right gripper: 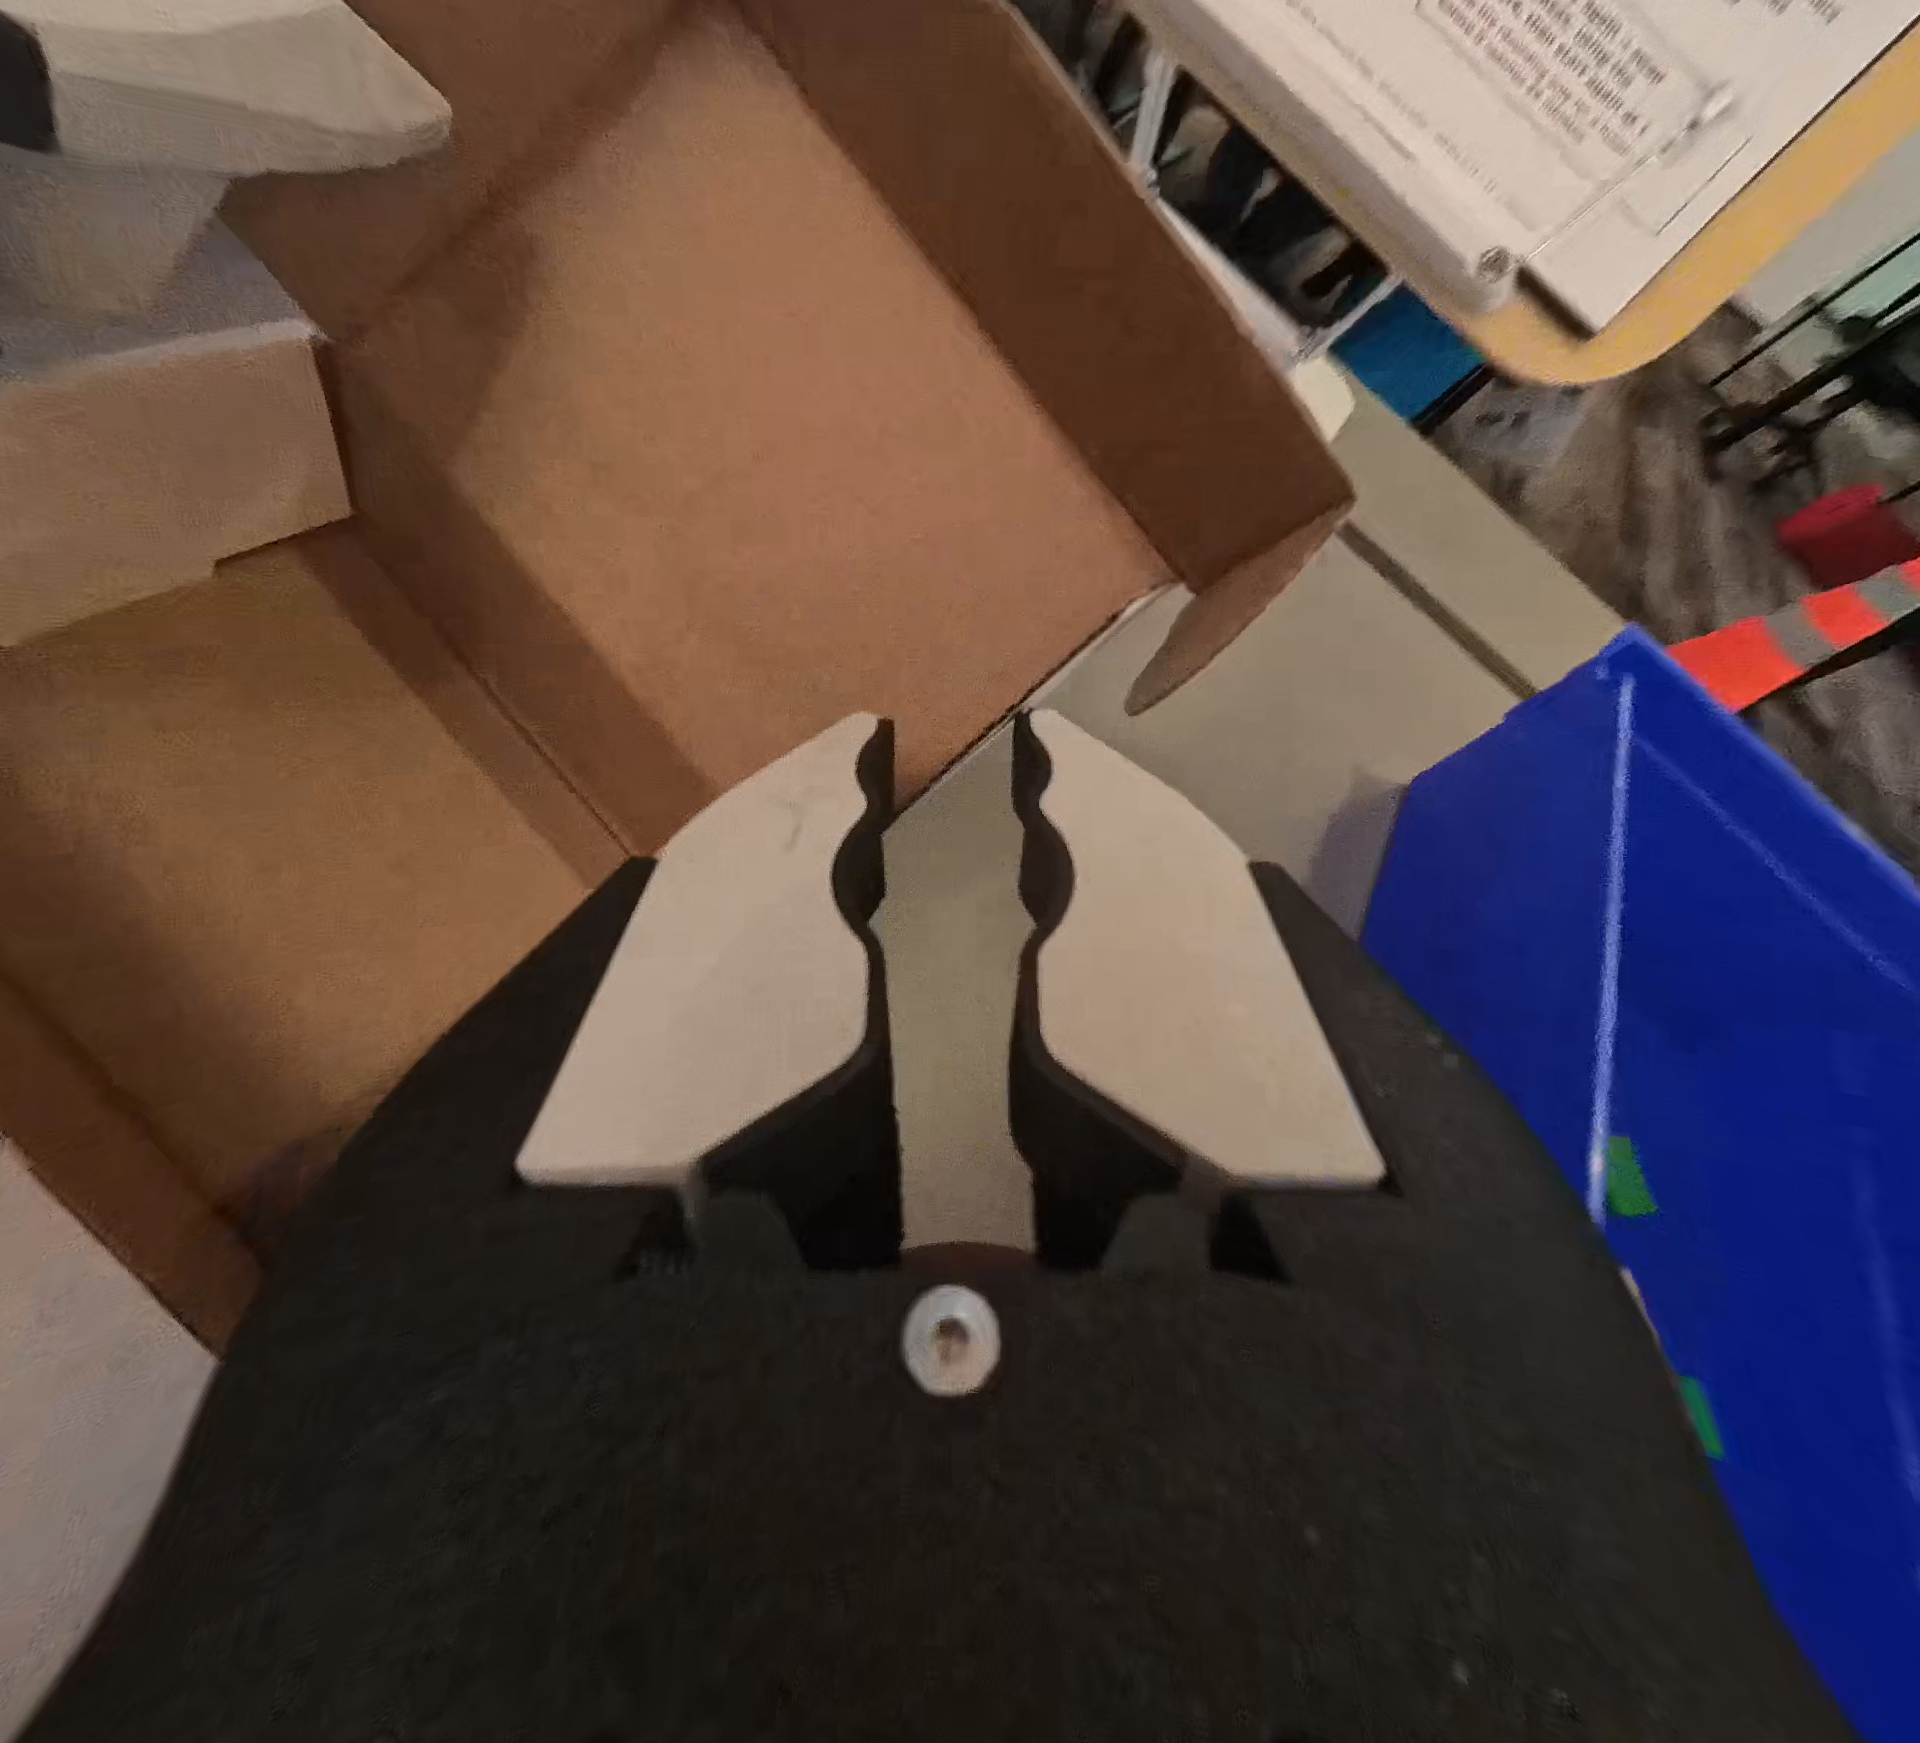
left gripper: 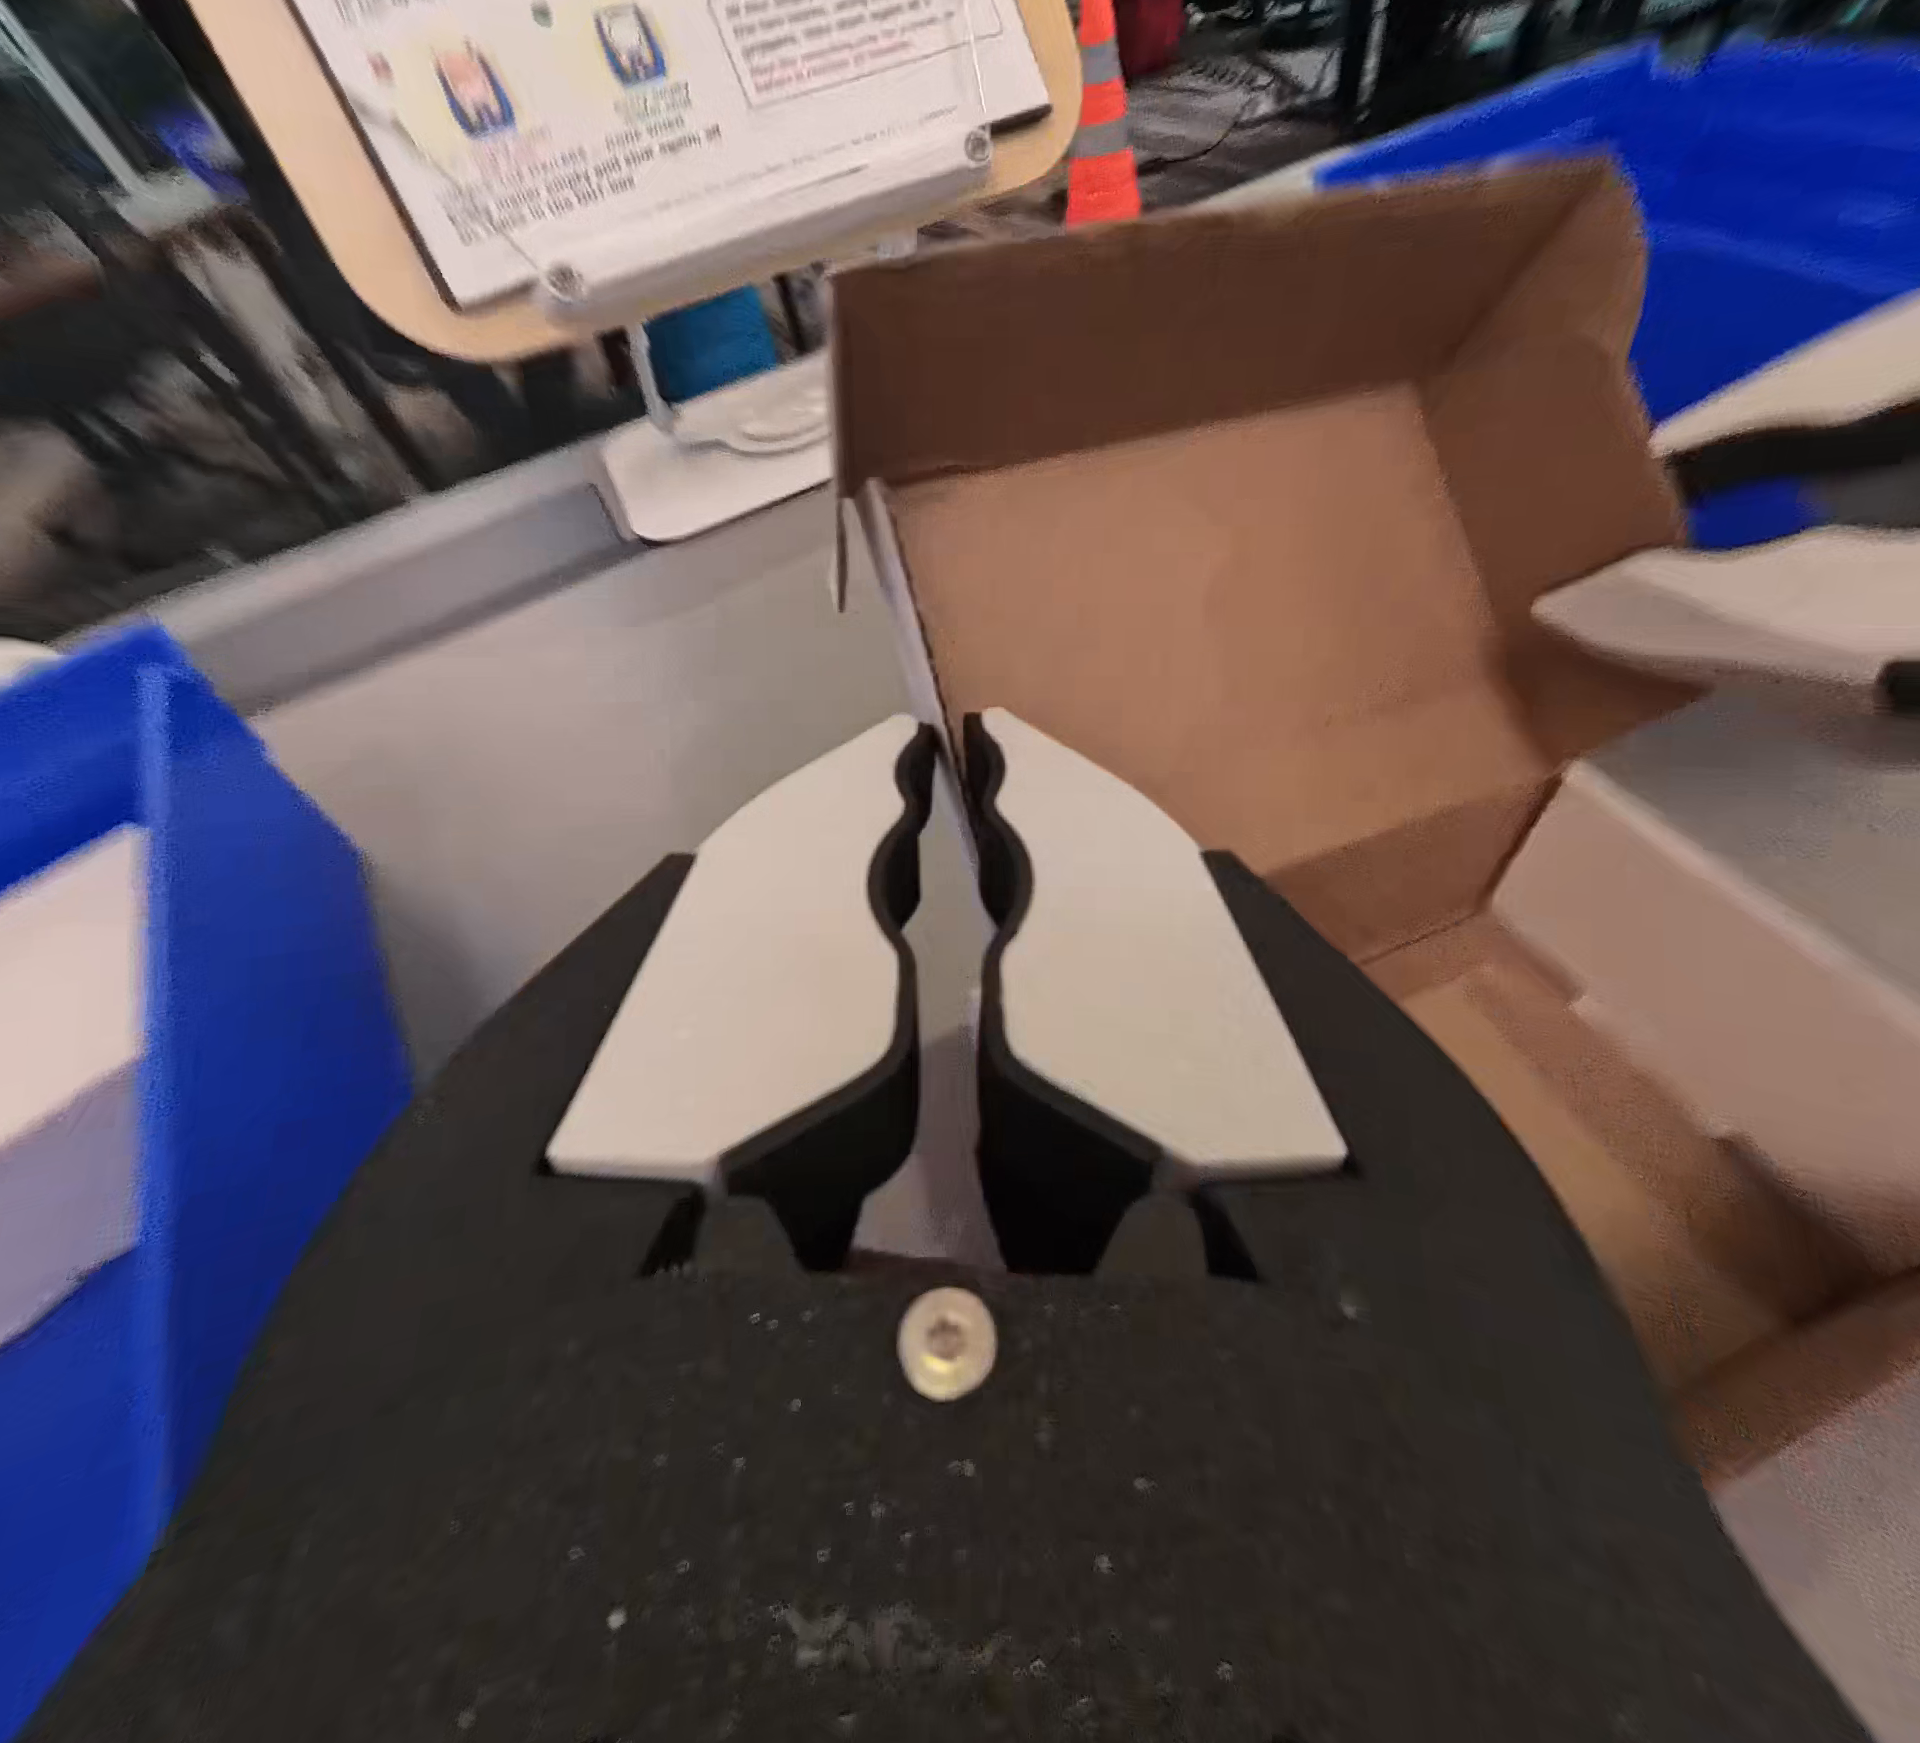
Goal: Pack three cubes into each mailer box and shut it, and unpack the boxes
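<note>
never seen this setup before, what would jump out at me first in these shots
The open cardboard mailer box fills the middle, lid raised, no cubes showing inside. The left tongs pinch the lid's side flap edge, while the right tongs sit open near the lid's other corner. Bright blue bins flank the box, and an instruction board stands behind it.

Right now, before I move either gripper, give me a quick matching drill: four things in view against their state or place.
1. left gripper
2. right gripper
3. mailer box
4. traffic cone

a. lid raised, no cubes seen inside
b. jaws apart, holding nothing
c. on the floor beyond the table
d. clamped on a lid side flap

Pairs: 1-d, 2-b, 3-a, 4-c
</note>
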Demonstrator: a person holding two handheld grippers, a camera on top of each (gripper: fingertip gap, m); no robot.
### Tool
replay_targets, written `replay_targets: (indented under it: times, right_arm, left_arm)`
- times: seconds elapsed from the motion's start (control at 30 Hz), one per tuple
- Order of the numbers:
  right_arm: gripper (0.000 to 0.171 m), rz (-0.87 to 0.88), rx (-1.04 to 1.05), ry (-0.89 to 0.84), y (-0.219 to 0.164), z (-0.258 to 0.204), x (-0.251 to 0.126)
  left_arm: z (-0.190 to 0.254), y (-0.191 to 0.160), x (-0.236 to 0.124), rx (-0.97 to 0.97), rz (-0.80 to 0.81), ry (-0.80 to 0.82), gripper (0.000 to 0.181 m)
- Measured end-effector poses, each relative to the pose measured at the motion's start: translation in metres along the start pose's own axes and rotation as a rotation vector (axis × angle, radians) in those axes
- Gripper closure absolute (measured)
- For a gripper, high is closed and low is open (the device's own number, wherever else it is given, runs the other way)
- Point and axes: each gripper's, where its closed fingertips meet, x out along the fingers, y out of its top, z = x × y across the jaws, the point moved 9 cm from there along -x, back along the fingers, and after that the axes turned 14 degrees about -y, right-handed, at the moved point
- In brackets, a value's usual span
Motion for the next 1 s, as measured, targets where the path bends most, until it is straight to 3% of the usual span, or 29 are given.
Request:
replay_targets:
  times: [0.1, 0.33, 0.43, 0.53, 0.67, 0.73, 0.83, 1.0]
  right_arm:
    - [0.151, 0.065, -0.085, -0.111, -0.007, -0.016, -0.026]
    - [0.154, 0.021, 0.012, -0.138, -0.018, -0.032, -0.078]
    - [0.153, 0.049, -0.111, -0.223, -0.018, -0.046, -0.091]
    - [0.153, 0.011, -0.122, -0.225, -0.004, -0.036, -0.061]
    - [0.155, 0.175, -0.175, -0.437, 0.029, -0.013, -0.016]
    - [0.154, 0.217, -0.197, -0.463, 0.027, -0.017, 0.0]
    - [0.154, 0.136, -0.164, -0.351, -0.001, -0.026, 0.018]
    - [0.156, 0.164, -0.174, -0.347, -0.008, -0.029, 0.008]
  left_arm:
    - [0.023, -0.016, -0.012, 0.126, -0.052, 0.029, 0.174]
    - [0.049, -0.02, -0.045, 0.057, -0.049, -0.005, 0.174]
    - [0.063, -0.014, -0.057, 0.108, -0.005, 0.078, 0.176]
    - [0.052, 0.004, -0.044, 0.196, -0.001, 0.197, 0.178]
    - [0.026, 0.025, -0.02, 0.261, 0.159, 0.319, 0.177]
    - [0.02, 0.019, -0.008, 0.323, 0.215, 0.373, 0.176]
    - [0.012, -0.012, 0.011, 0.285, 0.111, 0.302, 0.176]
    - [0.015, -0.03, 0.01, 0.365, 0.061, 0.259, 0.173]
